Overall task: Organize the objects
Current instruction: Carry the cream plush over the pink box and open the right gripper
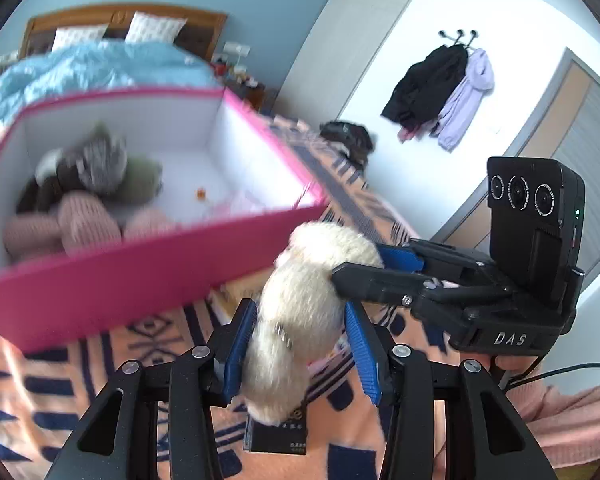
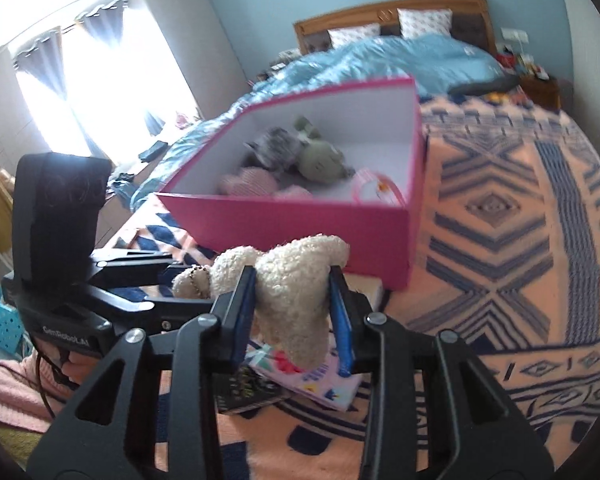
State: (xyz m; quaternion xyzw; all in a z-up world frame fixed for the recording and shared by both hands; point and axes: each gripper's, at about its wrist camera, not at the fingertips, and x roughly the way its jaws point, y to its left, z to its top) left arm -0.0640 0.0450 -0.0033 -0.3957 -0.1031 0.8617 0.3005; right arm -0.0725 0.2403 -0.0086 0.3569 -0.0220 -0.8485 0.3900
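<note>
Both your grippers, left (image 1: pixel 300 344) and right (image 2: pixel 294 312), are clenched on the white plush (image 1: pixel 300 312) at lower centre, sharing its weight. It hangs just before the pink box (image 1: pixel 112 280), probably bound for the toys inside.

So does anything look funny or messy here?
Yes. Both grippers, left and right, pinch the same fluffy white toy, held above the blanket. The pink box sits crooked on it, and books lie loose underneath.
</note>
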